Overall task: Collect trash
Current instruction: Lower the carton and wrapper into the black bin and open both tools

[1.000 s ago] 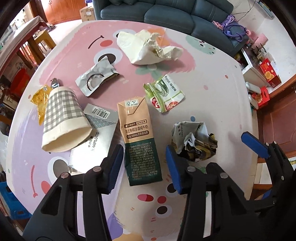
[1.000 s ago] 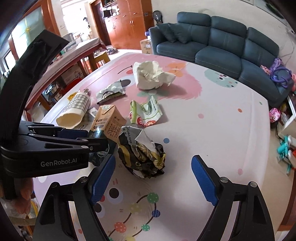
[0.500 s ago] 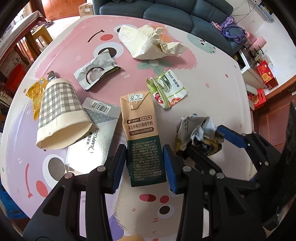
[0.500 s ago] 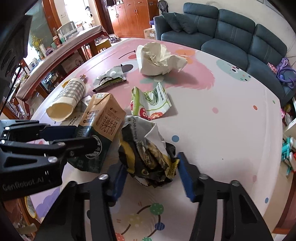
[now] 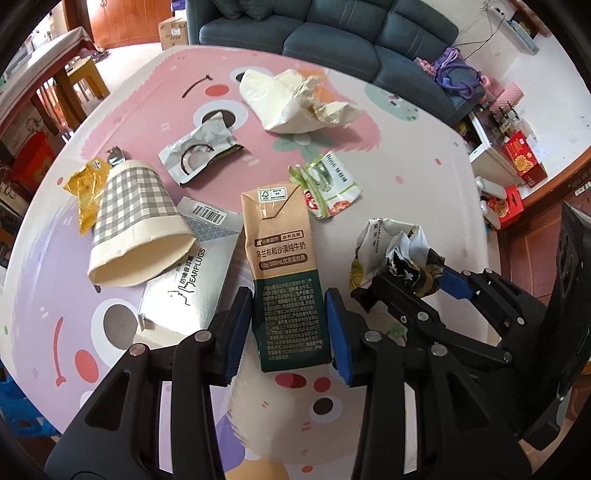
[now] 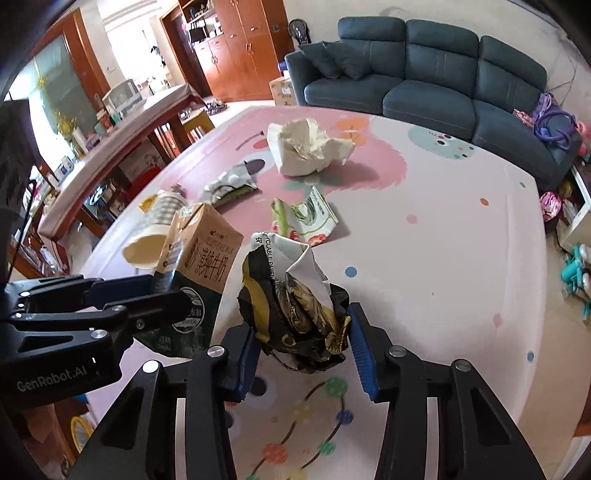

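Observation:
A brown and green milk carton [image 5: 280,240] sits between the blue pads of my left gripper [image 5: 289,328], which is shut on its green lower half. In the right wrist view the carton [image 6: 207,258] tilts up off the table. To its right is a crumpled black, yellow and white paper wrapper [image 5: 391,243]. My right gripper [image 6: 301,354] has both pads against the wrapper [image 6: 291,295], and its jaws are closing on it.
The table [image 5: 406,155] has a pink cartoon cloth. On it lie a checked paper cup [image 5: 136,214], a silver earplugs box [image 5: 195,280], a yellow wrapper [image 5: 86,184], a silver pouch [image 5: 199,147], a green and white packet [image 5: 328,184] and a crumpled cream bag [image 5: 291,103]. A blue sofa [image 5: 332,26] stands behind.
My right gripper went from wide open around the crumpled wrapper to pressing on it. My left gripper's pads closed in on the milk carton, and the carton tipped up.

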`<state>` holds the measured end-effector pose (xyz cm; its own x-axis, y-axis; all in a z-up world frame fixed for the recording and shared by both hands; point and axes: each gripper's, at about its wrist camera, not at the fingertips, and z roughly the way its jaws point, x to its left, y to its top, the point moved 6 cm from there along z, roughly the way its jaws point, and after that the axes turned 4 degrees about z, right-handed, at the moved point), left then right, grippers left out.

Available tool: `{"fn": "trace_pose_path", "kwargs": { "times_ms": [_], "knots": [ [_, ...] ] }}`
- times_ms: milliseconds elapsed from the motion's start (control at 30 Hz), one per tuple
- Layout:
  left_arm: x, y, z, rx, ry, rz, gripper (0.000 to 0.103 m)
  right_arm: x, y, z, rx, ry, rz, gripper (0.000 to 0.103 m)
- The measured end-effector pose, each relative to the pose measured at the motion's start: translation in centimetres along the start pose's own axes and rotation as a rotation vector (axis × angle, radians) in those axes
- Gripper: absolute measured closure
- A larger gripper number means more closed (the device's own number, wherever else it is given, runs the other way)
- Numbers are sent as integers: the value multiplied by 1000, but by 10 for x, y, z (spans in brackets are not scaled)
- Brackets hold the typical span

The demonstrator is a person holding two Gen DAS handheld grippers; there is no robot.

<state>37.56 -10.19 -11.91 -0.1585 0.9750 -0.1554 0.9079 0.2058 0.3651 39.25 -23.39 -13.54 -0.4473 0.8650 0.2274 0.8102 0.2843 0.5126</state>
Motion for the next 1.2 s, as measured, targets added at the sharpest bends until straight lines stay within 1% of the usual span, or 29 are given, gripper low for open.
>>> {"fn": "trace_pose_path", "kwargs": {
  "times_ms": [100,200,400,600,833,967,1033,1200],
  "knots": [
    [-1,-8,-16,-16,-16,11,66,11,-9,-20,-20,-14,-3,59],
    [1,-17,-33,-29,-27,18,66,25,-23,-37,-18,-42,-3,59],
    [17,-43,-75,-55,-43,50,66,57,-57,-75,-23,-75,76,59],
    [42,-75,-126,-107,-49,153,66,100,-94,-117,-81,-127,198,59],
    [74,-121,-174,-124,-103,305,66,169,-147,-159,-155,-198,316,59],
    [95,-148,-200,-154,-130,386,66,210,-180,-178,-189,-233,372,59],
    [106,-163,-212,-159,-152,424,66,229,-199,-186,-192,-242,397,59],
    [126,-195,-230,-160,-183,489,66,262,-234,-198,-166,-259,424,59]
  ]
}}
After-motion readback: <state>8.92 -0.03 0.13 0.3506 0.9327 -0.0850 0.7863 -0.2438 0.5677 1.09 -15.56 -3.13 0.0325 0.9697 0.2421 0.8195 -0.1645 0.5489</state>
